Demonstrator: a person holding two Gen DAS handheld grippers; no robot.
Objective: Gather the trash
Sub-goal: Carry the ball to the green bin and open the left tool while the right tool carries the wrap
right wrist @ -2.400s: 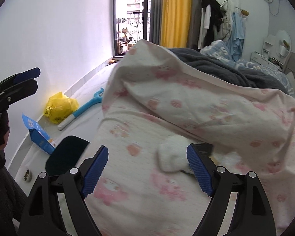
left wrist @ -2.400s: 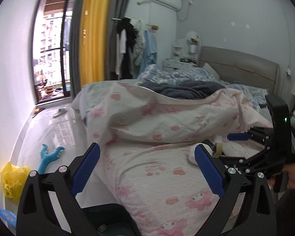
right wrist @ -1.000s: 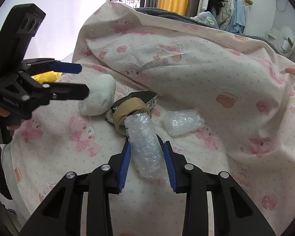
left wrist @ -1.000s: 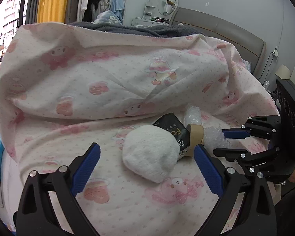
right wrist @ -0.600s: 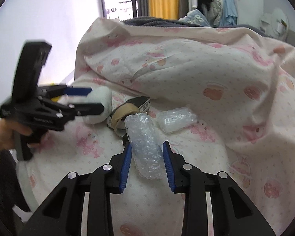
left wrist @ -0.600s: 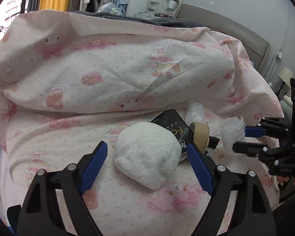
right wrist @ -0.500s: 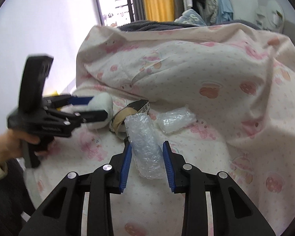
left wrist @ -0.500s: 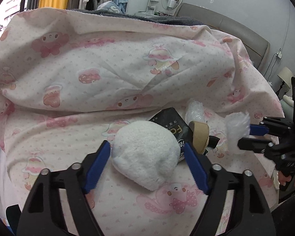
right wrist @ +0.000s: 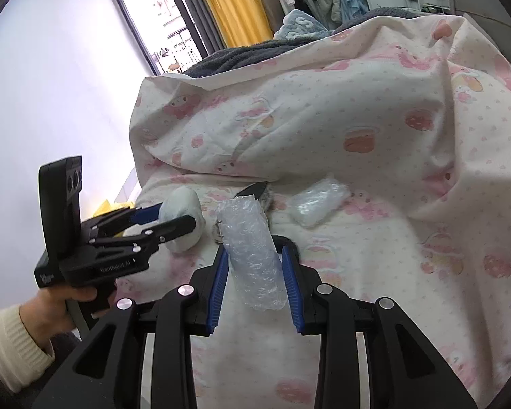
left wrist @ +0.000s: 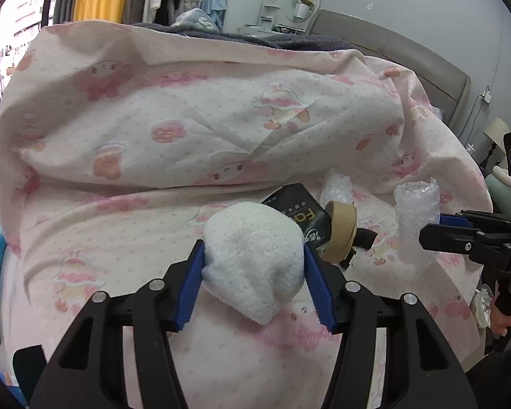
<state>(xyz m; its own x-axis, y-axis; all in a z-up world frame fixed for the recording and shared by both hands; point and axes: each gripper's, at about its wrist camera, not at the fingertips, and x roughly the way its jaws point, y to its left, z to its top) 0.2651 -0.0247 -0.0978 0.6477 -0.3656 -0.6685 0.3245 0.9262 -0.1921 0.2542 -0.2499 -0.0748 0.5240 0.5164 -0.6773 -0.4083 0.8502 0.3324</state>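
Holding one white wad [left wrist: 255, 255], two bubble-wrap pieces [right wrist: 255, 255], one tape roll [left wrist: 340, 225]

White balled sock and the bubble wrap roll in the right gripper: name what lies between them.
In the left wrist view, a black packet and a brown tape roll lie between the sock and the bubble wrap roll.

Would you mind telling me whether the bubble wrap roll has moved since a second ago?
Yes. The bubble wrap roll, then lying on the quilt against the tape roll, is now lifted clear of both, clamped in the right tongs.
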